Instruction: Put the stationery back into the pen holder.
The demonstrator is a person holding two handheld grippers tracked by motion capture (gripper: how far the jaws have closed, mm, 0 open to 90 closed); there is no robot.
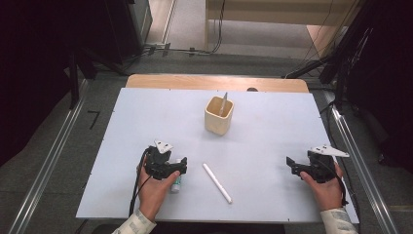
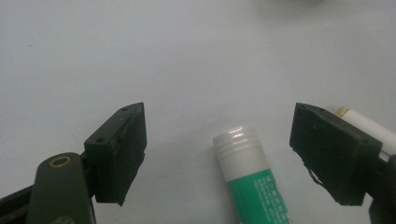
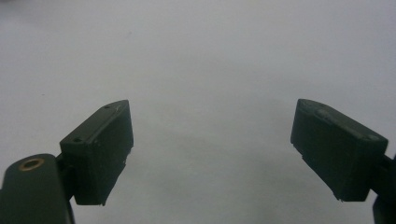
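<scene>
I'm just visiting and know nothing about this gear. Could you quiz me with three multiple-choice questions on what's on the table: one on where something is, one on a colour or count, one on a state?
1. Where does the glue stick lie?
A. Inside the cup
B. Between the left hand-held gripper's jaws
C. Beside the right hand-held gripper

2. What colour is the cup?
A. Red
B. Cream
C. Black

3. How do the right hand-held gripper's jaws stand?
A. Shut on the white pen
B. Shut on nothing
C. Open, nothing between them

Answers: 1 B, the left gripper view shows the stick between the open jaws. 2 B, the high view shows it pale cream. 3 C, bare table lies between the spread jaws.
</scene>
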